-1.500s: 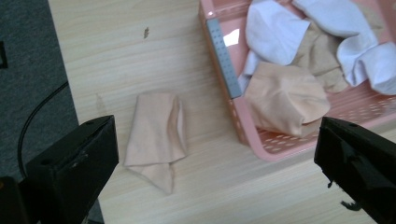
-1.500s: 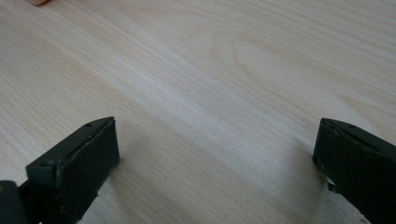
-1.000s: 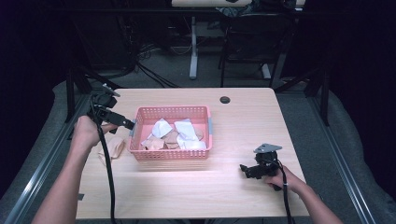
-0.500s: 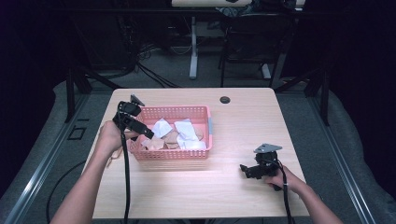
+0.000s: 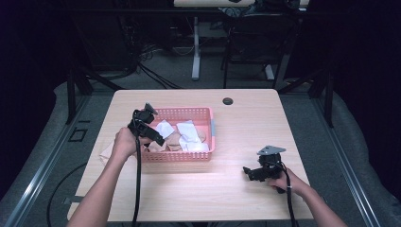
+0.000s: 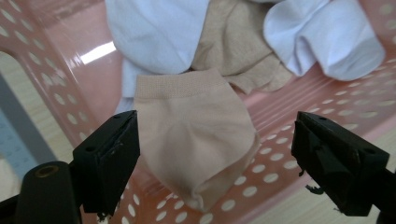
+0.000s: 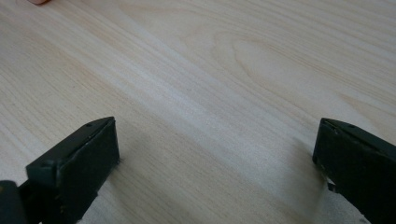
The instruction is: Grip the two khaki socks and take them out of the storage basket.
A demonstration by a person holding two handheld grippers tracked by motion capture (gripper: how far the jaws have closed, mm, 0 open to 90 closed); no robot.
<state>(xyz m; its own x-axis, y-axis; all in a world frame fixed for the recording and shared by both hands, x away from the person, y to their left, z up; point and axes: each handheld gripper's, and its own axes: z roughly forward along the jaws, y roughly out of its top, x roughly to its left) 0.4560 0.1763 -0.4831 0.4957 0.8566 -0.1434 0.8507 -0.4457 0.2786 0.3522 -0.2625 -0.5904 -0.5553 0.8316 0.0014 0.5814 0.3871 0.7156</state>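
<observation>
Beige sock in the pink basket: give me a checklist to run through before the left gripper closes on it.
1. Beige sock lies between the jaws of the left gripper: ok.
2. Pads clear of the sock: the jaws have just been closing, with the sock between them. The left pad is at the sock's edge, the right pad stands apart. Open, not yet gripping: ok.
3. White socks out of the bite: they lie farther back: ok.
4. Basket wall clear of the jaws: the sock lies against the perforated wall, so the pads could catch it: cannot tell.
5. Right gripper out of the way: on the table, away from the basket, jaws open: ok.
</observation>
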